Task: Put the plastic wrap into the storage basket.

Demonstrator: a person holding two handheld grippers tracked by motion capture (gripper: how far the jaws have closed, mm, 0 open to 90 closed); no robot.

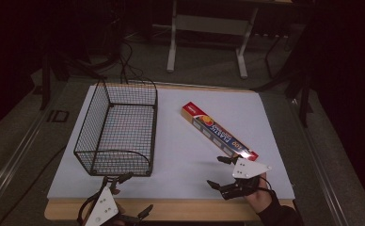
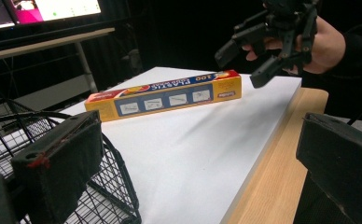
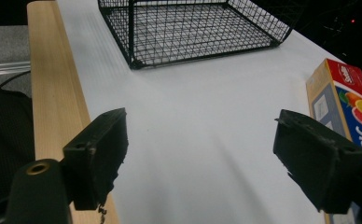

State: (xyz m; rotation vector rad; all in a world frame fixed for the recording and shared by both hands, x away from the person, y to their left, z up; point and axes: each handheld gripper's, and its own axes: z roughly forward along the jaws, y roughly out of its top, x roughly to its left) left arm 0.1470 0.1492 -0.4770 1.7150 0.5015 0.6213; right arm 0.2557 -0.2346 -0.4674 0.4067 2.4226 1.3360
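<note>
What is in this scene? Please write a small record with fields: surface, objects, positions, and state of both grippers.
surface: white board on a wooden table
basket: black wire basket, empty, on the left part of the board
box: long plastic wrap box, lying flat, right of the basket
left gripper: open, holds nothing, at the near edge by the basket
right gripper: open, holds nothing, beside the near end of the box

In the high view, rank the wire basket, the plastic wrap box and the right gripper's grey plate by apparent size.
1. Wire basket, clearly largest.
2. Plastic wrap box, long and slim.
3. Grey plate on the right gripper, smallest, though nearest the camera.
</note>
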